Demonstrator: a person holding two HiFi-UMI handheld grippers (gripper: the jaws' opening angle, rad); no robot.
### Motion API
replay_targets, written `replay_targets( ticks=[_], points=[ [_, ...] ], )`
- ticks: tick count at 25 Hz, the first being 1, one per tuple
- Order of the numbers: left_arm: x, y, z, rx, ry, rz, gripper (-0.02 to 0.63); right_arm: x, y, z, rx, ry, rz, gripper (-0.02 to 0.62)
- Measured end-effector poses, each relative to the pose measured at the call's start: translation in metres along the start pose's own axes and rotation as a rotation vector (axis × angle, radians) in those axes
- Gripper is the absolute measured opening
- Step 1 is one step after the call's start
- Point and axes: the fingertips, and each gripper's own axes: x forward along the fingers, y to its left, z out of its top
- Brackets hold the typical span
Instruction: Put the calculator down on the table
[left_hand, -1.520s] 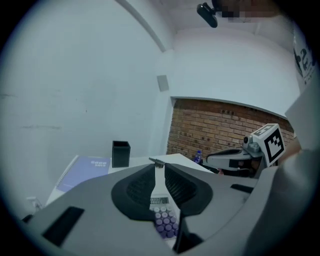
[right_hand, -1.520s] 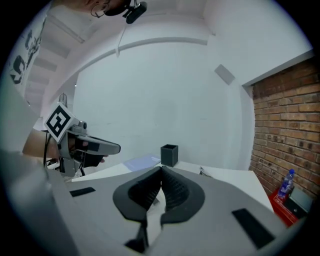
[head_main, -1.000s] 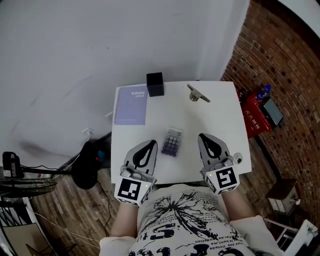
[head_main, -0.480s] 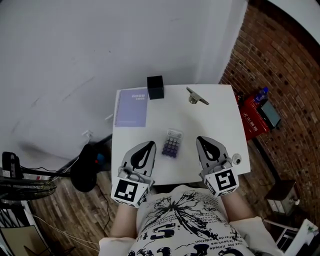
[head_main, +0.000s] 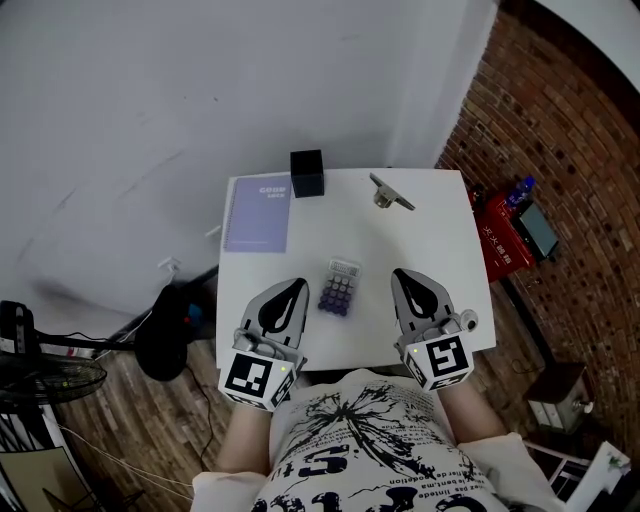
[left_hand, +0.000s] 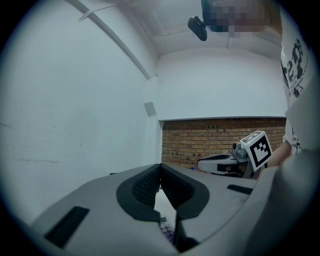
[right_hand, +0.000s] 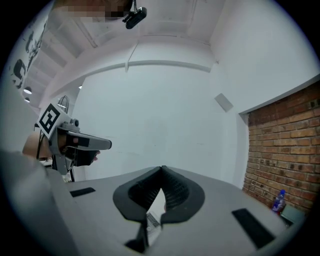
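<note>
A small calculator (head_main: 339, 287) with purple keys lies flat on the white table (head_main: 430, 240), between my two grippers and held by neither. My left gripper (head_main: 296, 289) hovers over the table's near edge, left of the calculator, jaws shut with nothing in them. My right gripper (head_main: 402, 277) is to the calculator's right, jaws shut and empty too. In the left gripper view, a few calculator keys (left_hand: 166, 229) show below the closed tips (left_hand: 160, 166). The right gripper view shows tips (right_hand: 162, 170) meeting, with a strip of the calculator (right_hand: 151, 218) beneath.
A lavender booklet (head_main: 259, 212) lies at the table's back left, a black cube (head_main: 307, 172) at the back edge, and a small metal stand (head_main: 390, 192) at the back right. A brick wall and a red box (head_main: 503, 240) are to the right; a fan (head_main: 40, 368) stands at the left.
Both grippers stay where they were beside the calculator, shut. The head view has shifted slightly; nothing on the table moved.
</note>
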Motion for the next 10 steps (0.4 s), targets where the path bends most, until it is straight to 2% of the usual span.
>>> replay_targets(
  ticks=[10],
  points=[
    [0.013, 0.008, 0.002, 0.001, -0.004, 0.038, 0.014, 0.003, -0.016, -0.003, -0.013, 0.012, -0.012, 0.014]
  ],
)
